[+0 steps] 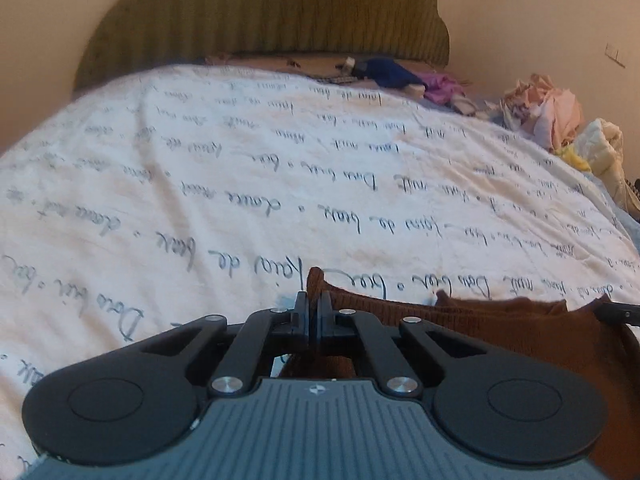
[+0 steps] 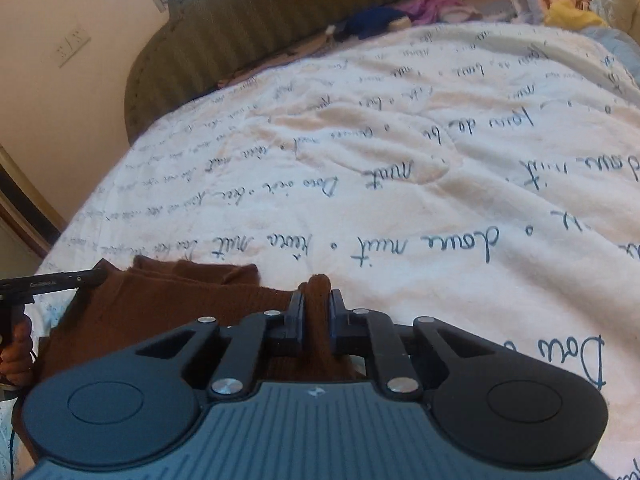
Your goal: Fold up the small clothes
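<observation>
Left gripper pinched nearly closed on a corner of the brown sweater. Right gripper clamped on a bunched fold of the same sweater. Sweater lies at near edge of bed, on white blanket with script lettering. Clothes pile far right.

Bed: white quilt printed with cursive script. Headboard: olive, ribbed, at far edge. Walls: cream. Wall switch plate. Heaped laundry at bed's far right corner.
</observation>
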The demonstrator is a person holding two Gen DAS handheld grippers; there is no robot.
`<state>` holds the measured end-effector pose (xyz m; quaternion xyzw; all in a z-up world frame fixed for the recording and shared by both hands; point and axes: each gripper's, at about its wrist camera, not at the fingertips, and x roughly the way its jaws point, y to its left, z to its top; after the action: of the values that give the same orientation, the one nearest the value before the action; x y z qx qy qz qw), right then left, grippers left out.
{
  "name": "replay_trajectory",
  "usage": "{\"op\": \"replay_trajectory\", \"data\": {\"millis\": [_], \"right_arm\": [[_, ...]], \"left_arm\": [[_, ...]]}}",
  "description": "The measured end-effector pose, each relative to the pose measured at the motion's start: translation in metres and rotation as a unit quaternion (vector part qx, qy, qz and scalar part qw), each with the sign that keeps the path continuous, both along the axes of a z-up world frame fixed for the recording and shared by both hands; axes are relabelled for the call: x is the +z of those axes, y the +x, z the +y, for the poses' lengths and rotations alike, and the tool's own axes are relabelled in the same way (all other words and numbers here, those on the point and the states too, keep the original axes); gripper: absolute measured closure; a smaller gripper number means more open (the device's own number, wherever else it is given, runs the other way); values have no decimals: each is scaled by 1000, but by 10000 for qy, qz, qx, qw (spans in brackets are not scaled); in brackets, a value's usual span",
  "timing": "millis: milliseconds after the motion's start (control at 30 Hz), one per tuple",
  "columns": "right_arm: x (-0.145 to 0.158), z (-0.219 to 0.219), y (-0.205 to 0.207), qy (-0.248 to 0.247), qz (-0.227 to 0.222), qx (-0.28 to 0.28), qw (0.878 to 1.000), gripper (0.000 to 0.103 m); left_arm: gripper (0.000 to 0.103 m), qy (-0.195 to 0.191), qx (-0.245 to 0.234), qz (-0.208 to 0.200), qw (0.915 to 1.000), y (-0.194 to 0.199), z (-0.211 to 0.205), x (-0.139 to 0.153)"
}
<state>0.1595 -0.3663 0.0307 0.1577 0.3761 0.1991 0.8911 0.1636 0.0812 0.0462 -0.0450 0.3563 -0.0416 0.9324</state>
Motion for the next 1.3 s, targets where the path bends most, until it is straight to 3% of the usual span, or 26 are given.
{"op": "replay_trajectory", "data": {"millis": [133, 200, 267, 367, 467, 567, 600, 633, 700, 767, 800, 833, 867, 933, 1033, 1100, 1233, 1300], "right_arm": [[19, -5, -3, 261, -370, -119, 9989, 94], [7, -3, 6, 114, -291, -243, 9992, 94], [-11, 3, 16, -45, -129, -344, 9993, 93], [-27, 8, 17, 12, -5, -440, 9990, 90], [-7, -3, 2, 130, -124, -831, 9964, 81], [29, 1, -29, 265, -679, -1048, 9918, 76], [35, 9, -35, 372, -714, -905, 9926, 75], [39, 21, -39, 423, -720, -707, 9940, 67], [33, 49, -41, 54, -777, -563, 9954, 52], [9, 70, -34, -837, -612, -611, 9927, 44], [-6, 73, -30, -1298, -430, -703, 9881, 44], [-25, 71, -28, -1662, -402, -759, 9823, 41], [-32, 56, -33, -1287, -596, -753, 9870, 35], [-33, 37, -29, -815, -397, -1068, 9901, 34], [-30, 39, -29, -942, -354, -1048, 9894, 33], [-16, 43, -42, -1005, -318, -1188, 9873, 33], [13, 52, -93, -579, -871, -856, 9908, 33], [7, 68, -101, -931, -808, -622, 9904, 32]], "left_arm": [[99, 76, 470, -129, 9988, -10, 21, 0], [99, 213, 739, 173, 9969, -1, 28, -17], [98, 389, 713, 315, 9962, 2, 27, -32], [90, 459, 665, 188, 9966, -5, 24, -21], [88, 447, 713, -203, 9962, -27, 21, 8], [61, 249, 455, -633, 9966, -49, 4, 29], [56, 217, 321, -610, 9974, -48, -6, 27], [56, 245, 196, -543, 9980, -45, -18, 21], [56, 434, 104, -313, 9985, -38, -38, 2], [52, 823, 69, 64, 9966, -27, -51, -26], [46, 941, 70, 46, 9955, -27, -50, -37], [44, 937, 25, -228, 9953, -32, -47, -45], [42, 928, 22, -247, 9954, -33, -45, -47], [35, 926, 148, -200, 9954, -30, -43, -48], [32, 1065, 229, -187, 9939, -29, -45, -43], [37, 1186, 357, -309, 9918, -45, -46, -31], [31, 711, 88, -555, 9959, -97, -48, -10], [29, 820, -56, -475, 9955, -108, -53, -19]]}}
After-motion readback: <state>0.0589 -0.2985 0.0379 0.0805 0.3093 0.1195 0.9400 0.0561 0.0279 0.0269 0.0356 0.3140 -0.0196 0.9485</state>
